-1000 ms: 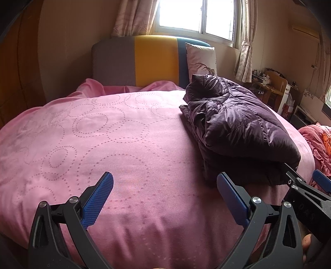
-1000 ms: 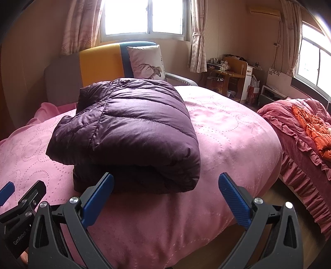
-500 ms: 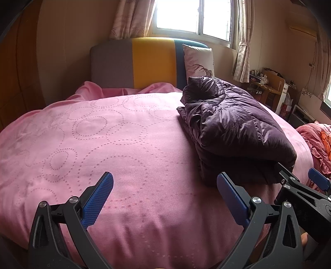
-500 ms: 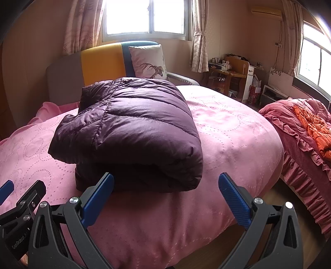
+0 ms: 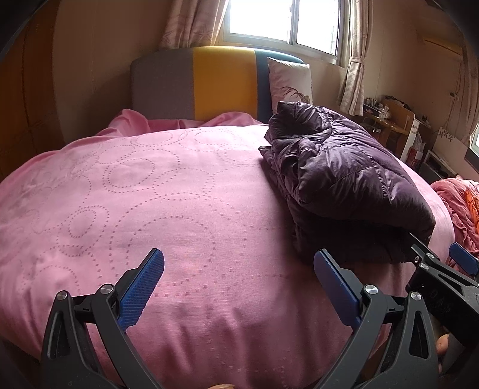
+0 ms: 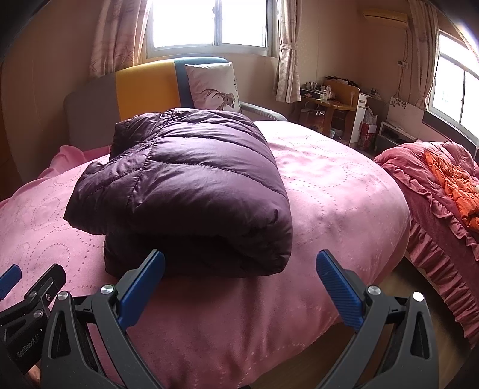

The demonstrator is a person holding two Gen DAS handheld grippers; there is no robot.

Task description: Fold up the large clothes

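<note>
Nearest, the left gripper point(image 5: 239, 287) is held low over the bed point(image 5: 167, 209), and its blue ribbed fingers point(image 5: 143, 284) are spread wide with nothing between them. The right gripper point(image 6: 241, 287) is held just in front of the coat, and its fingers point(image 6: 336, 287) are spread wide too, with nothing pinched. The purple puffy coat point(image 6: 191, 179) is seen folded into a fat bundle on the pink bed, toward the foot end and in front of the pillow. It is judged to be light and very soft, because it is filled with fluff and sewn in puffy rows. The shiny cloth is likely to be slippery, so a thin pinch could slide off. A better hold is thought to be at the thick rounded fold at the near edge, or at the two lower corners, where many layers can be squeezed together. The bundle may spring open when it is let go. The bed cover is smooth and pink, with rings of small dots. Farther back, a pillow point(image 6: 214, 86) with a deer picture is leaned on a grey, yellow and blue headboard point(image 5: 209, 83). Bright windows point(image 6: 209, 24) and curtains point(image 6: 287, 51) are seen behind.
</note>
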